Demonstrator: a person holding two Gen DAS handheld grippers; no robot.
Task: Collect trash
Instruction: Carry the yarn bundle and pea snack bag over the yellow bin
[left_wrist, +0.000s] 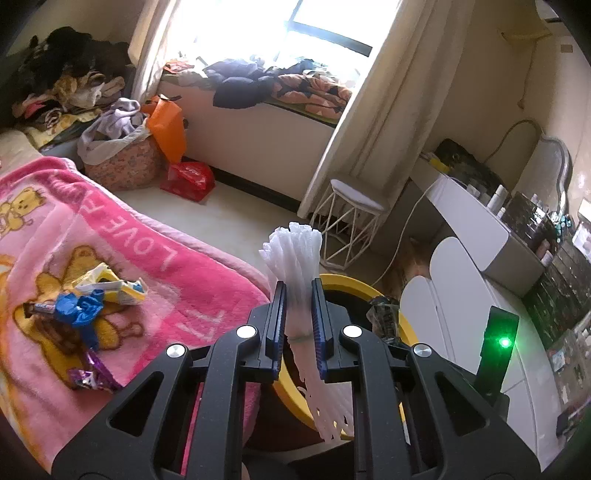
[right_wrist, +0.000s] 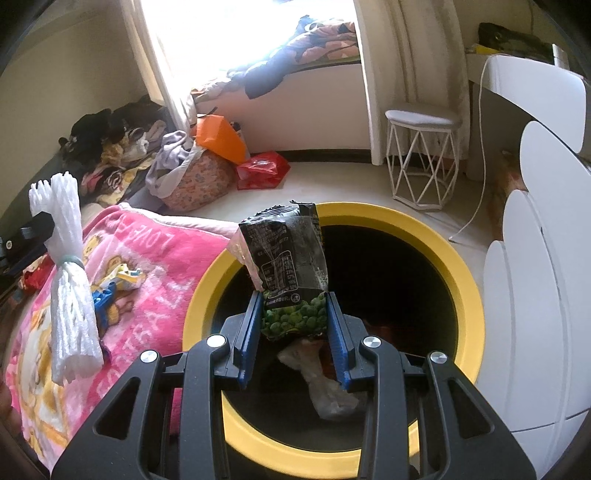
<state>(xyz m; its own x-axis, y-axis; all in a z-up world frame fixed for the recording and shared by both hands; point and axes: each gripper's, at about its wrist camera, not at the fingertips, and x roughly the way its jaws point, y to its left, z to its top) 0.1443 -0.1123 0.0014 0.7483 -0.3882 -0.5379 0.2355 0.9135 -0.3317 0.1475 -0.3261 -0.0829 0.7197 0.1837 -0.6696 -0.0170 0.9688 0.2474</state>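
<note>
Two tongs: both are gripping trash beside the bed.
Left tongs: clamping a white foam net sleeve, which is sticking up past the fingertips and hanging down below them, over the near rim of the bin.
Right tongs: pinching a black snack packet with green peas printed on it; the packet is standing upright between the blue pads, directly above the bin's opening.
Yellow-rimmed bin: sitting on the floor against the bed's edge, with pale crumpled trash lying inside.
Pink blanket: covering the bed, carrying a blue wrapper, a yellow packet and a purple foil wrapper, well left of the left tongs.
White stool: standing beyond the bin by the curtain.
</note>
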